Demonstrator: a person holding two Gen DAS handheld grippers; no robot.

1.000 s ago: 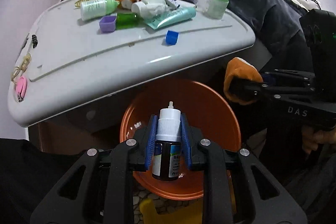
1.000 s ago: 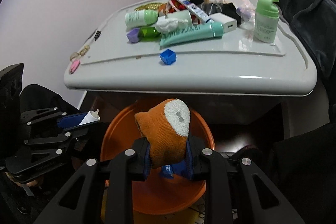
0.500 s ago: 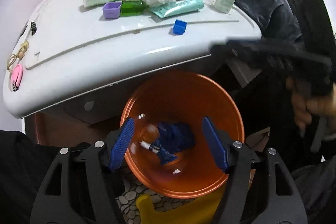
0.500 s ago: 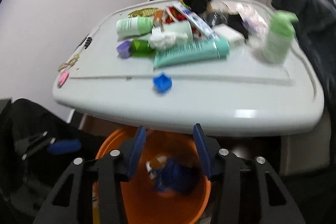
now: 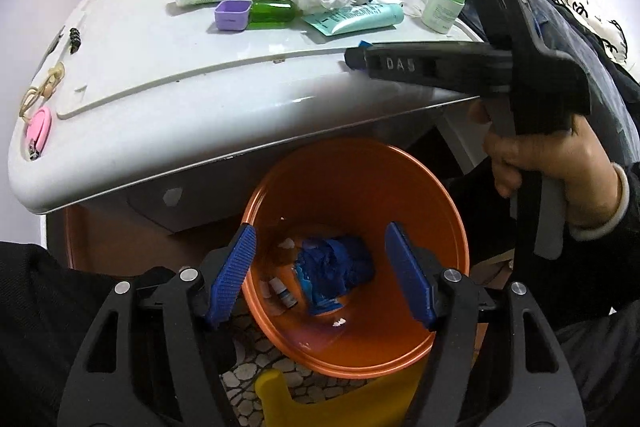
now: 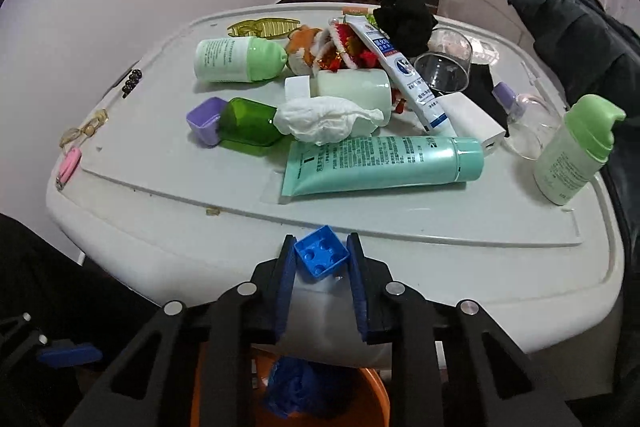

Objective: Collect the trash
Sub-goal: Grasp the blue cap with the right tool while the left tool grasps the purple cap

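1. Right gripper (image 6: pixel 321 259): jaws closed on a small blue square cap (image 6: pixel 321 257) at the near edge of the white lid-like tabletop (image 6: pixel 460 267); both blue pads touch the cap's sides. Cap's open side faces up, small round recesses visible inside.
2. Left gripper (image 5: pixel 325 269): jaws stand wide apart, nothing between the pads. It hangs over the orange bin (image 5: pixel 400 195), which sits on the floor below the tabletop's overhang.
3. Bin contents, left wrist view: crumpled blue material (image 5: pixel 334 267), a small dropper bottle (image 5: pixel 280 291) lying on its side beside it, a few white scraps.
4. Right hand (image 5: pixel 544 155) seen from the left wrist view, wrapped round the black handle of its gripper, which reaches out over the tabletop's edge.
5. Remaining on the tabletop, well behind the cap: a teal tube (image 6: pixel 384 163) lying flat; a crumpled white tissue (image 6: pixel 326 121) resting against a pale green jar (image 6: pixel 352 91) on its side; a green translucent bottle (image 6: pixel 248 123) touching a purple cap (image 6: pixel 206 121); a white-and-green bottle (image 6: pixel 236 61) on its side; a pump bottle (image 6: pixel 576 151) upright at the right edge; a clear cup (image 6: pixel 444 65) tipped over.
6. Far left of the tabletop: a pink nail clipper (image 6: pixel 69 165) and a hair tie (image 6: pixel 84 129), apart from the clutter.
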